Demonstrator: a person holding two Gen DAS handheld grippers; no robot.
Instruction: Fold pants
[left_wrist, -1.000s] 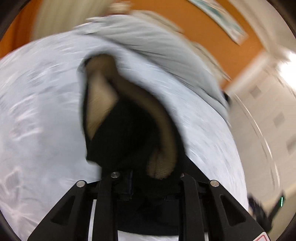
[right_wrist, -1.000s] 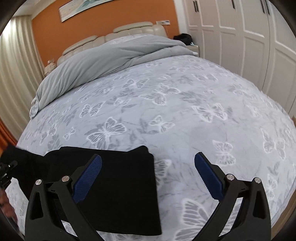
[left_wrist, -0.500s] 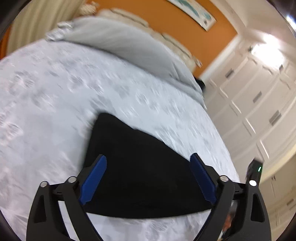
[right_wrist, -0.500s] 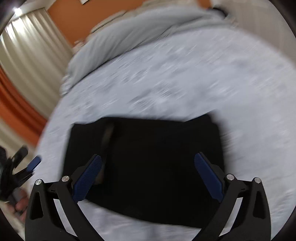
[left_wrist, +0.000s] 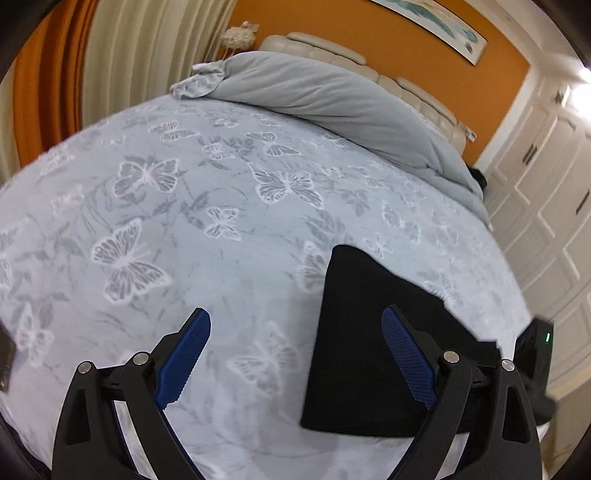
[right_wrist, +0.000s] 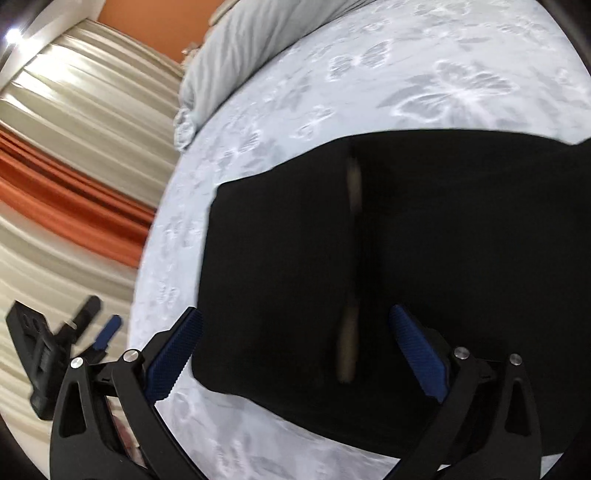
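The black pants (left_wrist: 369, 332) lie folded into a flat rectangle on the butterfly-print bed sheet (left_wrist: 184, 221). My left gripper (left_wrist: 295, 321) is open over bare sheet just left of the pants, its right finger above their left part. In the right wrist view the pants (right_wrist: 461, 240) fill the middle, with a narrow beige lining strip (right_wrist: 351, 258) showing along a fold. My right gripper (right_wrist: 295, 317) hovers open over the pants' near left part, pads wide apart and not pressing on the cloth. The left gripper (right_wrist: 74, 339) shows off the bed's left edge.
A grey duvet (left_wrist: 332, 92) is bunched across the head of the bed below the beige headboard (left_wrist: 325, 44). Curtains (right_wrist: 74, 147) hang on the left side, white wardrobe doors (left_wrist: 554, 184) stand on the right. The right gripper's body (left_wrist: 535, 354) shows past the pants.
My left gripper let go of the pants, opened wide and moved off to their left. My right gripper swung down and left, from bare sheet to above the folded pants.
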